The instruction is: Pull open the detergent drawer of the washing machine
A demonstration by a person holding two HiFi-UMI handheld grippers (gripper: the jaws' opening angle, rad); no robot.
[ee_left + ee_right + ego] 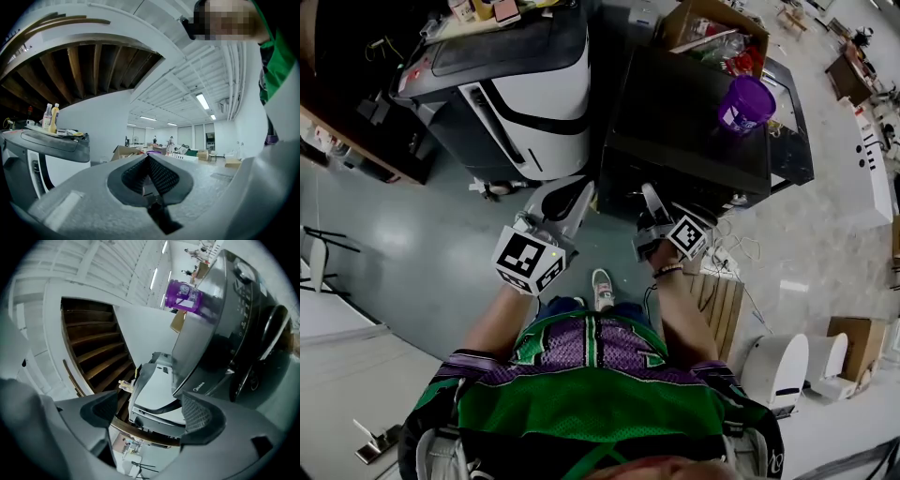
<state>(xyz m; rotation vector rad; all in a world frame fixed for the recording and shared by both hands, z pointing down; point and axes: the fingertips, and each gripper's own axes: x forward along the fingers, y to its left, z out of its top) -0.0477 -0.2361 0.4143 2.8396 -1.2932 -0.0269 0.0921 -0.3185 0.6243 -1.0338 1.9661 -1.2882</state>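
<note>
Dark washer [694,122] carried a purple jug [746,101]; left tongs [148,164] were pressed together, right tongs [150,411] apart, both empty.

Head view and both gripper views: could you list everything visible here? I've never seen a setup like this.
washing machine: one, black, just ahead of the person
tub: one, purple, on the washing machine's top
white appliance: one, white and grey, left of the washing machine
bottles: two, yellow and pale, on the white appliance's top
cardboard box: one, brown, open, behind the washing machine
wooden slats: one panel, pale wood, on the floor at the person's right
left gripper: one, grey, fingers together, empty
right gripper: one, grey, fingers apart, empty
</note>
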